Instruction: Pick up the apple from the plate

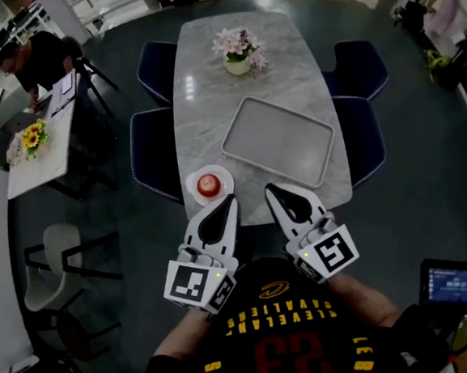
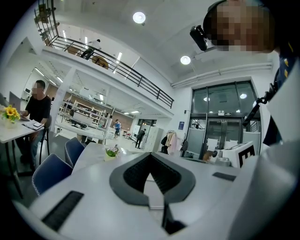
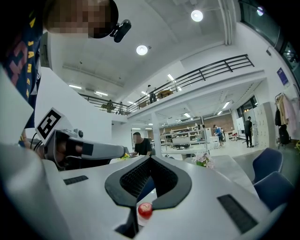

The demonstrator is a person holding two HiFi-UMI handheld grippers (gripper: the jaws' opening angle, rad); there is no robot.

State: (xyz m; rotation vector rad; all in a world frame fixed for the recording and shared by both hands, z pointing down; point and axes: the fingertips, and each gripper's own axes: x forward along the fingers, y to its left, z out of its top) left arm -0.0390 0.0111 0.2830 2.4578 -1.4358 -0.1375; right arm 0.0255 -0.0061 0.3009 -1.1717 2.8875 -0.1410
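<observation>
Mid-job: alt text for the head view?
A red apple sits on a white plate at the near edge of the marble table, just ahead of the left gripper. The right gripper is beside it, before an empty grey tray.

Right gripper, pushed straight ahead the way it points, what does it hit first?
Likely nothing near: the right gripper points level, higher than the table, and the apple sits below its line. Depth is unclear.

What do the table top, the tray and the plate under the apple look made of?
Table top: grey veined stone look, marble or imitation, polished, showing light glare.
Tray: pale, matte, plastic or coated metal, unclear.
Plate: glossy white, probably ceramic.
</observation>
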